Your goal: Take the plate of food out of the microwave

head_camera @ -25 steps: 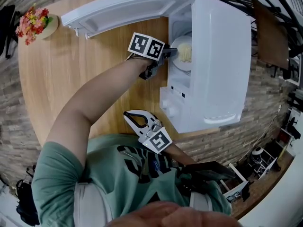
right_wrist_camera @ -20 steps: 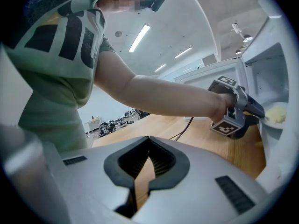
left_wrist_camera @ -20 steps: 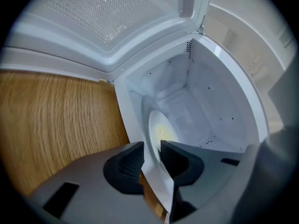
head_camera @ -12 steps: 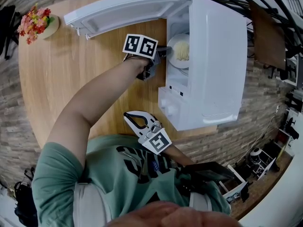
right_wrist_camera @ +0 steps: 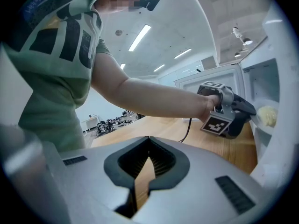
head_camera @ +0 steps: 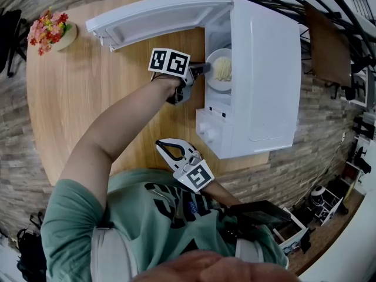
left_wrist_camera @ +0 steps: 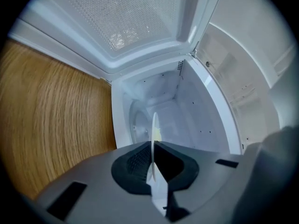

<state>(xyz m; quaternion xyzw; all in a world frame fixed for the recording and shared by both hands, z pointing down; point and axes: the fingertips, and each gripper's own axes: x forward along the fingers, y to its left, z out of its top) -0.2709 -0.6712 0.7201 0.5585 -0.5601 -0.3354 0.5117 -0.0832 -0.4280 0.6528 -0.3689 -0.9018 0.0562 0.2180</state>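
Note:
A white plate (head_camera: 216, 80) with pale noodles (head_camera: 223, 68) sits in the mouth of the open white microwave (head_camera: 264, 69). My left gripper (head_camera: 202, 69) reaches in from the left; its jaws have just been closing and are now shut on the plate's near rim. In the left gripper view the plate (left_wrist_camera: 154, 125) shows edge-on between the dark pads of the left gripper (left_wrist_camera: 153, 148). The right gripper view catches the left gripper (right_wrist_camera: 247, 110) at the plate (right_wrist_camera: 266, 116). My right gripper (head_camera: 167, 148) stays near my chest, its jaws (right_wrist_camera: 148, 146) shut on nothing.
The microwave door (head_camera: 158, 13) is swung wide open to the left over the round wooden table (head_camera: 88, 98). A pot of red and pink flowers (head_camera: 50, 31) stands at the table's far left. Brick floor surrounds the table.
The left gripper's jaws closed on the plate's rim, and the hand rose a little at the microwave opening. The right gripper has stayed where it was.

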